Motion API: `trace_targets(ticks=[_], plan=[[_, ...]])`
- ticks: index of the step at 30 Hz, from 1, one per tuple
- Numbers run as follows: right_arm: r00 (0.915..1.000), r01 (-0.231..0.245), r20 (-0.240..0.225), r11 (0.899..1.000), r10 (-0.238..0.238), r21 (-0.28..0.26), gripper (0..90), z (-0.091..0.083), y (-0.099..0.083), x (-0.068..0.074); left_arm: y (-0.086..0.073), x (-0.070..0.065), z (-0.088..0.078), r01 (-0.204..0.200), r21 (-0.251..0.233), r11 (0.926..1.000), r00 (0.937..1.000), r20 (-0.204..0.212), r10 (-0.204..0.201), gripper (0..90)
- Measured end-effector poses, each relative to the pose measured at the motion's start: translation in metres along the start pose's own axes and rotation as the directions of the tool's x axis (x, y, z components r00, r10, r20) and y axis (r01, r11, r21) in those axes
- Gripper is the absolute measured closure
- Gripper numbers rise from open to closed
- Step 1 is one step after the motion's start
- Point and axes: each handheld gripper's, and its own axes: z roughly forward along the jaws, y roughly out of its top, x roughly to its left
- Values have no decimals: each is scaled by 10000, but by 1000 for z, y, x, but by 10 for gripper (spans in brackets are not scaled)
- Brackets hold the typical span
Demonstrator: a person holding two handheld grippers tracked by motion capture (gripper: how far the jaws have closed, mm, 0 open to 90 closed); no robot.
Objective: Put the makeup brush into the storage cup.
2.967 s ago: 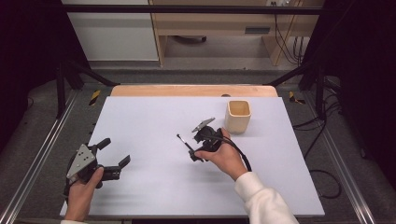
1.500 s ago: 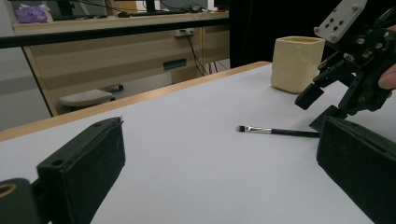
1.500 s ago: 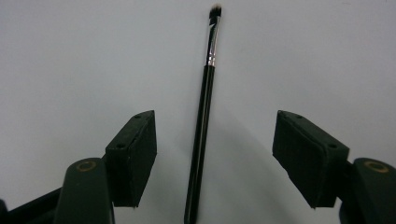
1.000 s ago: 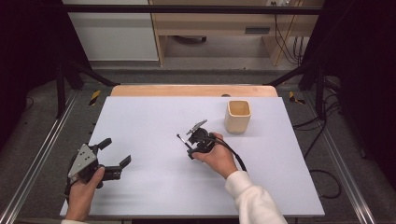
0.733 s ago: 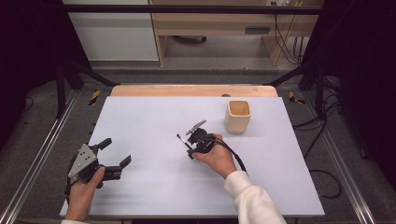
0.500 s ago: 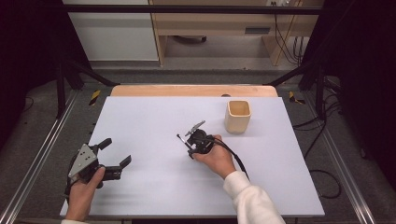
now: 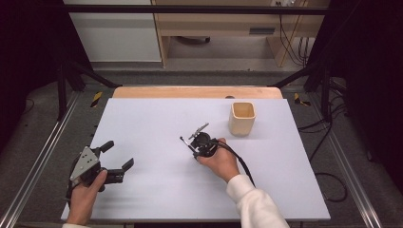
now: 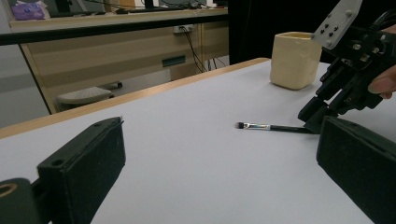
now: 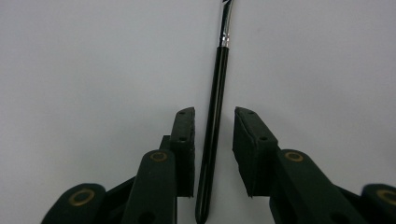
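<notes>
A thin black makeup brush with a silver ferrule lies flat on the white table. My right gripper is lowered over its handle, and its jaws have just been closing. The handle runs between the two pads with a small gap on each side, so nothing is pressed. In the high view the right gripper sits mid-table and the brush points up-left from it. My left gripper rests open and empty at the front left. Its own view, past the left gripper, shows the brush and the right gripper.
A cream square cup stands upright behind and to the right of the right hand; the left gripper view shows this cup too. A wooden strip edges the far side of the table. Metal rails run along both sides.
Since the earliest frame the right hand has shifted slightly left over the brush and stayed there. The left hand and gripper have not moved.
</notes>
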Motion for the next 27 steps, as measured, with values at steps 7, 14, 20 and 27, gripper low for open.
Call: trace_targets(ticks=[7, 14, 20, 27], plan=[[9997, -246, 24, 9997, 246, 95, 734, 1, 0, 0, 0, 0, 0, 0, -1, 10000, 10000, 2, 0, 10], [9993, -385, 16, 9990, 385, 244, 750, 2, 0, 1, 0, 0, 0, -3, 4, 10000, 10000, 11, 3, 10], [9991, -433, -12, 9986, 434, 308, 764, 3, -1, 1, 0, 0, 0, -13, 7, 10000, 10000, 22, 13, 10], [9995, -315, 81, 9985, 311, 446, 789, 5, -1, 2, 0, 0, 0, 0, 9, 10000, 10000, 28, 0, 10]])
